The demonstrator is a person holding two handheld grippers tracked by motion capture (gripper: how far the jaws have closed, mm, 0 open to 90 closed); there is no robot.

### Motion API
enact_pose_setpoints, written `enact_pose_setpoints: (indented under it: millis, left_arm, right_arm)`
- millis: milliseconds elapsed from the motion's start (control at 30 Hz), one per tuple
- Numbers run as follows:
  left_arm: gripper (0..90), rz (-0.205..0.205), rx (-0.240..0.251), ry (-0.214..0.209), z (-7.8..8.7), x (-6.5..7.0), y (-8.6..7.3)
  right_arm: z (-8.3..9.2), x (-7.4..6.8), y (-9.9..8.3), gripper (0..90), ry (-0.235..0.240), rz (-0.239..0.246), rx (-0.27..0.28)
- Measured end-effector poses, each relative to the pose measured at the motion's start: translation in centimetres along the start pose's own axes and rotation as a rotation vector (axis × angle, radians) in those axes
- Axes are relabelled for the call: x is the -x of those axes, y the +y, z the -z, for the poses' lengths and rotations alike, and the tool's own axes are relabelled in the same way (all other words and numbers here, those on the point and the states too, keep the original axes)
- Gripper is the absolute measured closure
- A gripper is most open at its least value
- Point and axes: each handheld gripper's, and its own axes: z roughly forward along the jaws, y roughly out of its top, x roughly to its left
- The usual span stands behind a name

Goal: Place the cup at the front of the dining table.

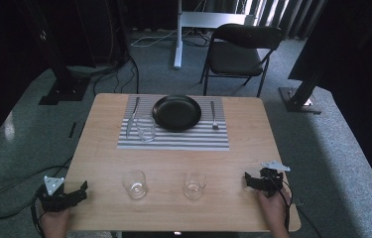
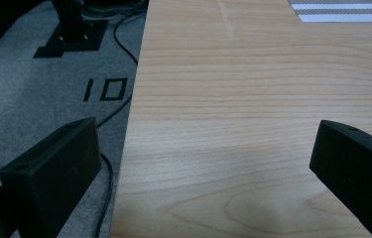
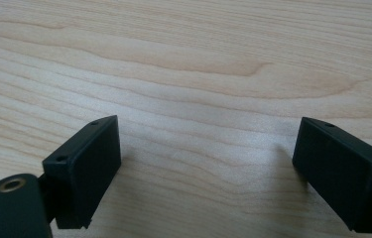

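We're parked with both the left gripper and right gripper fingers wide and empty at the near desk corners, eyeing two near glasses — light, slick, breakable — best pinched across the wall.

Black plate, grey-striped, seemingly white placemat

We see bare table mid-way across. Two glasses block our near edge; the placemat setting crowds the far half.
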Motion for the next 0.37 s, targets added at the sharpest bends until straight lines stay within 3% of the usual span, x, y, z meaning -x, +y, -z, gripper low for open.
enact_pose_setpoints:
  millis: [133,367]
  left_arm:
    - [0.1,0.037,-0.013,-0.028,-0.11,-0.46,0.01]
    - [0.1,0.041,-0.011,-0.04,-0.08,-0.56,0.0]
  right_arm:
    - [0.0,-0.01,0.0,10.9,0.0,-0.001,0.0]
    - [0.0,-0.01,0.0,10.9,0.0,-0.001,0.0]
